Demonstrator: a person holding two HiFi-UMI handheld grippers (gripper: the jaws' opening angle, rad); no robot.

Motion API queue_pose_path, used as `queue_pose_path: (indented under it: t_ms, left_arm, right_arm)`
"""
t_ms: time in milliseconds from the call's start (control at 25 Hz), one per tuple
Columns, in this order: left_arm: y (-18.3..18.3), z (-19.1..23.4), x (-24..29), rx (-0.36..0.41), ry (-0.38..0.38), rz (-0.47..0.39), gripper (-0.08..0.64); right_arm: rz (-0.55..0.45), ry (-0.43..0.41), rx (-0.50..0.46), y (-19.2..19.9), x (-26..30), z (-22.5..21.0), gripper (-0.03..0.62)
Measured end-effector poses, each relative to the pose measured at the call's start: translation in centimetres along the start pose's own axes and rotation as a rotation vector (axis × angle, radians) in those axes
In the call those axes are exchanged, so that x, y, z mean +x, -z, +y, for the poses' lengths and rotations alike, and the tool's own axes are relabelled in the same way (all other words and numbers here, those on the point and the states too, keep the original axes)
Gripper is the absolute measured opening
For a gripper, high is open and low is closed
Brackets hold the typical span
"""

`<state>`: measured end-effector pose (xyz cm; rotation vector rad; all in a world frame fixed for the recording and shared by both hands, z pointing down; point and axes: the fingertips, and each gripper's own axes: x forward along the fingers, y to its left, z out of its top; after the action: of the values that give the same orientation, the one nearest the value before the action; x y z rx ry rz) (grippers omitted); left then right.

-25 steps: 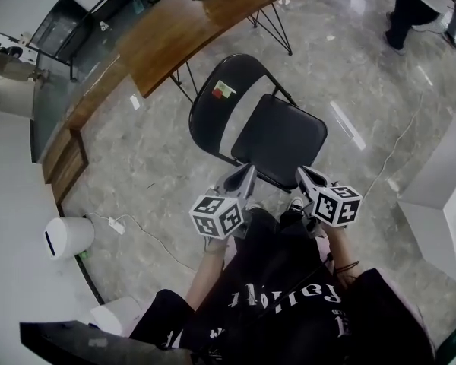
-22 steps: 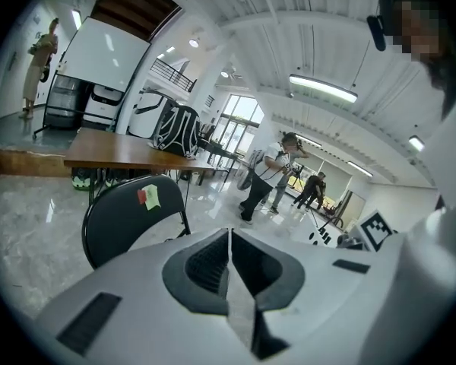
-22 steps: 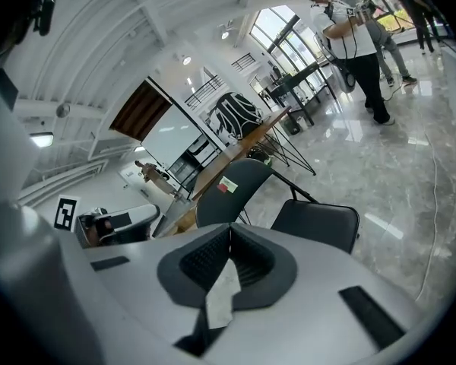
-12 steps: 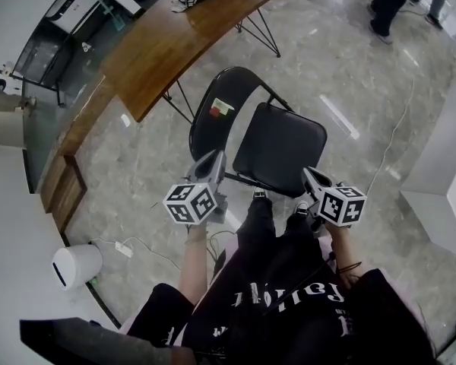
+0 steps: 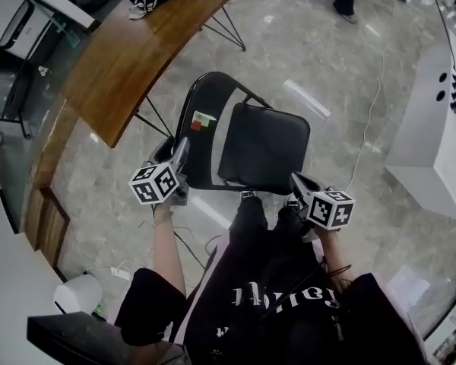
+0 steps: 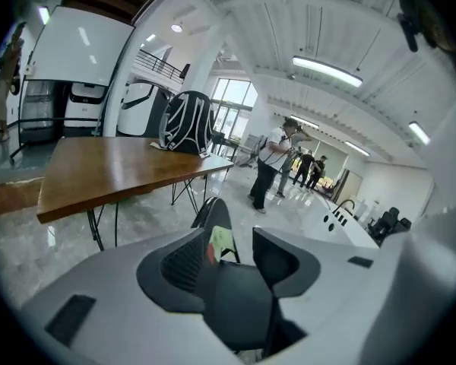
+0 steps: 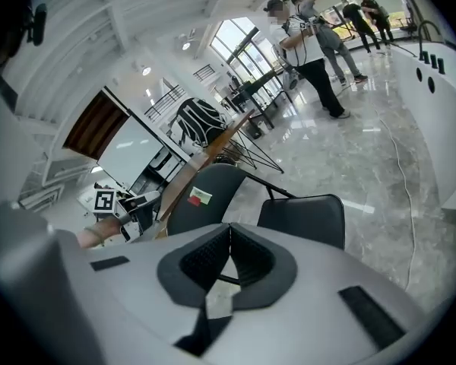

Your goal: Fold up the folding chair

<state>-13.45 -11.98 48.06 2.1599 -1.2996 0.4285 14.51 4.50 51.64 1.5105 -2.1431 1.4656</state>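
On the marble floor in front of the person, the folding chair (image 5: pixel 262 147) stands unfolded, seat down. The left gripper (image 5: pixel 181 147) has swung out beside the backrest (image 5: pixel 205 124), and its jaws have just spread apart with nothing between them, likely a reach for the frame. The right gripper (image 5: pixel 296 181) stays closed and empty near the seat's front corner. The white bin (image 5: pixel 77 295) by the wall hides its inside

left gripper (image 5: pixel 178 149): arm reaches forward and out to the left, tips angled down. Jaws apart, just been opening, pads pressing on nothing.
right gripper (image 5: pixel 296 181): held close in front of the knees, tips angled down. Jaws fully together, empty.
Both forearms (image 5: pixel 165 238) bare.
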Motion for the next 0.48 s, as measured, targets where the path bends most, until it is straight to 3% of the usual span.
queue_pose_path:
  t_ms: [200,480]
  left_arm:
    - [1.6,5.1,3.8,0.041,-0.001,0.164,0.229]
    - [3.9,6.3,8.0,0.104,0.075,0.324,0.232]
  right_arm:
    - [0.013,0.072,0.051,1.3,1.5,-2.2,0.014]
    - [0.039,0.138,0.064,3.7,4.4,-6.8,0.014]
